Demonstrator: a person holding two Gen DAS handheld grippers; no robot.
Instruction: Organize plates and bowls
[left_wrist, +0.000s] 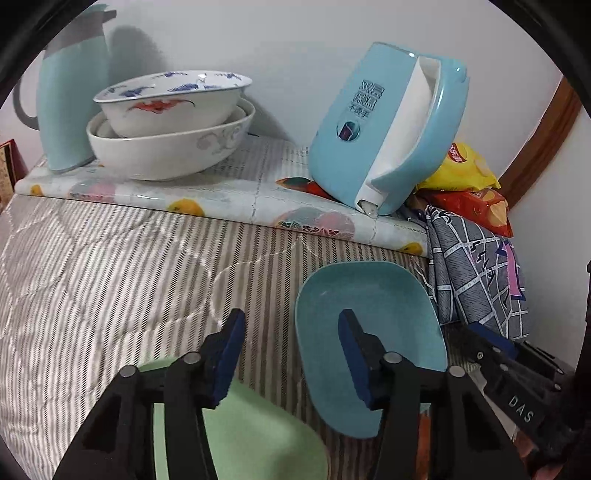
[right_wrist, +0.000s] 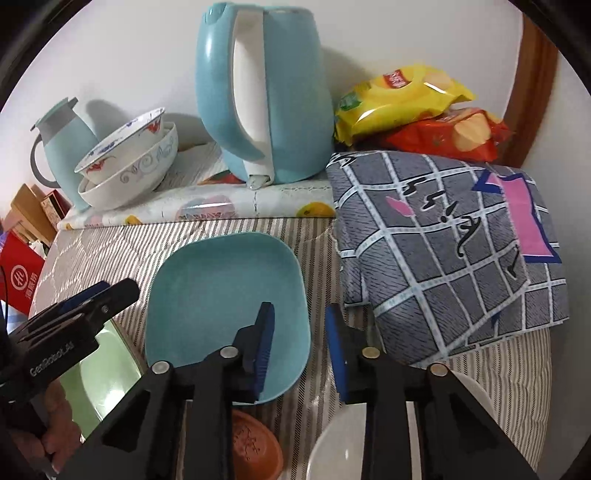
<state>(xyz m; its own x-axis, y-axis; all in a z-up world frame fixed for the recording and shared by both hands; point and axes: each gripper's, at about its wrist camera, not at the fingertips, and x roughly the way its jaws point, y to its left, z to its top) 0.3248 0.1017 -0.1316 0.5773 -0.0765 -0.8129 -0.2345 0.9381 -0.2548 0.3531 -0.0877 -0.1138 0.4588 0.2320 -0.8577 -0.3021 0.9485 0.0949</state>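
Note:
A teal square plate (right_wrist: 221, 302) lies on the striped cloth; it also shows in the left wrist view (left_wrist: 369, 332). My right gripper (right_wrist: 301, 347) is open, its jaws straddling the plate's right rim. My left gripper (left_wrist: 291, 354) is open above a light green plate (left_wrist: 258, 432), beside the teal plate's left edge. The green plate also shows in the right wrist view (right_wrist: 99, 380). Stacked white bowls (left_wrist: 170, 125) stand at the back left, also in the right wrist view (right_wrist: 129, 166). A brown dish (right_wrist: 255, 446) and a white plate (right_wrist: 332, 446) lie near my right gripper.
A light blue kettle (left_wrist: 384, 129) and a blue thermos jug (left_wrist: 70, 103) stand on the fruit-print mat (left_wrist: 221, 192) by the wall. Snack bags (right_wrist: 406, 96) and a folded grey checked cloth (right_wrist: 443, 240) are at the right. Boxes (right_wrist: 22, 269) stand left.

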